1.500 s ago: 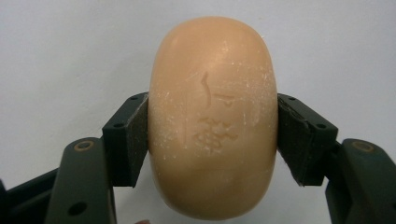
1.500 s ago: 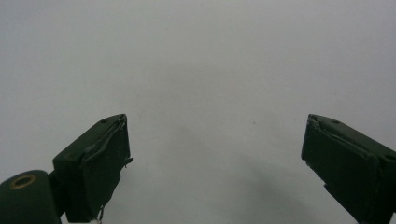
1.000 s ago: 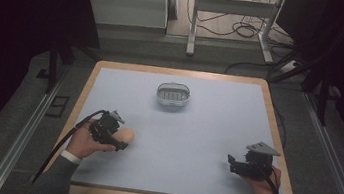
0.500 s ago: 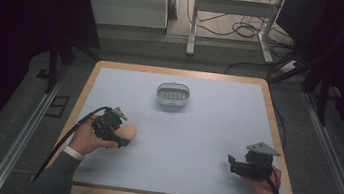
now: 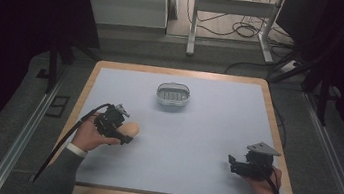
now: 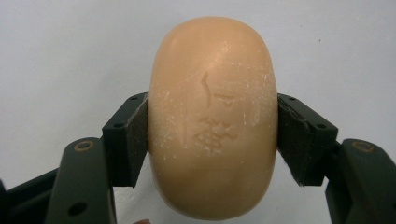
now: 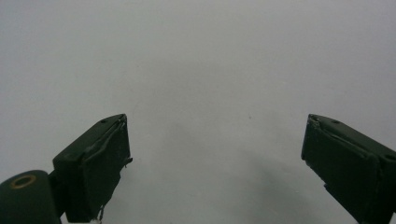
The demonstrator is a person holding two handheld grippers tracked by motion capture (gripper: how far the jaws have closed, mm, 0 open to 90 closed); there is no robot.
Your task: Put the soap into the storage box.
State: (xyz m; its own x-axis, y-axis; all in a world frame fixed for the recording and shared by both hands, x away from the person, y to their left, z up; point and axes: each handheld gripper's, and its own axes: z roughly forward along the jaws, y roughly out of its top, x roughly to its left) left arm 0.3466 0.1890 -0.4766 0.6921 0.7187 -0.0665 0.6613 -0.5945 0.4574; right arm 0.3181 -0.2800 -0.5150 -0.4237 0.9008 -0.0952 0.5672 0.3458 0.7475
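A tan oval bar of soap (image 6: 212,116) with stamped marks on its face sits between the pads of my left gripper (image 6: 212,135), which is shut on its two long sides. From above, the soap (image 5: 131,130) sticks out of that gripper (image 5: 125,133) at the left of the table, just over the light mat. A grey oval soap dish (image 5: 173,95) stands at the far middle of the table, well apart from the soap. My right gripper (image 7: 215,154) stands open over bare mat with nothing between its jaws; it (image 5: 232,164) rests near the front right corner.
The light blue mat (image 5: 195,135) covers a table with a wooden rim (image 5: 270,105). A cable (image 5: 65,143) trails from the left gripper off the table's left side. Dark floor, rails and a desk frame lie beyond the far edge.
The left gripper with the soap has shifted slightly away from the person and a little higher off the mat. The right gripper has stayed still.
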